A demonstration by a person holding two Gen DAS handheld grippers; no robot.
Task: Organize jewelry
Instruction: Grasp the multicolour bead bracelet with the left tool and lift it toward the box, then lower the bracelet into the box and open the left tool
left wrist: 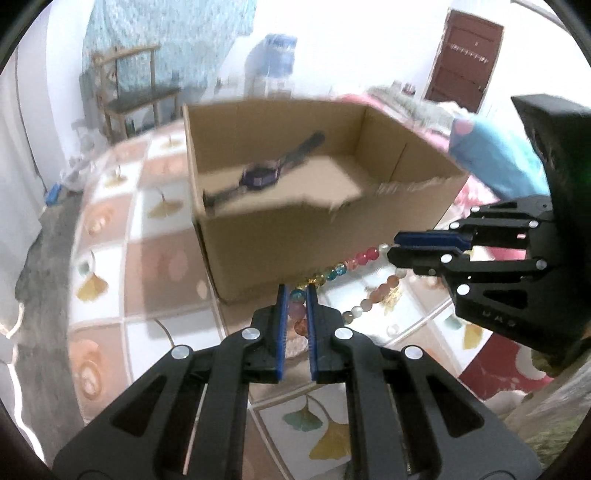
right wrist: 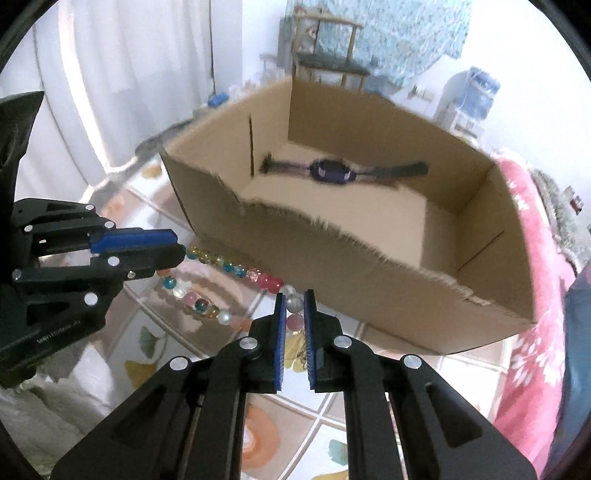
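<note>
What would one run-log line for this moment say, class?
left hand-held gripper: shut on bead necklace | right hand-held gripper: shut on bead necklace | cardboard box: open, watch inside | necklace: outside box

The table wears a cloth (left wrist: 162,266) of white and tan squares printed with ginkgo leaves. Past its far edge stands a wooden chair (left wrist: 129,92) against a blue patterned curtain (left wrist: 166,33), with a water dispenser (left wrist: 275,62) beside it. White walls glare with strong light. A dark brown door (left wrist: 463,59) stands far right, and white curtains (right wrist: 110,74) hang left in the right wrist view
</note>
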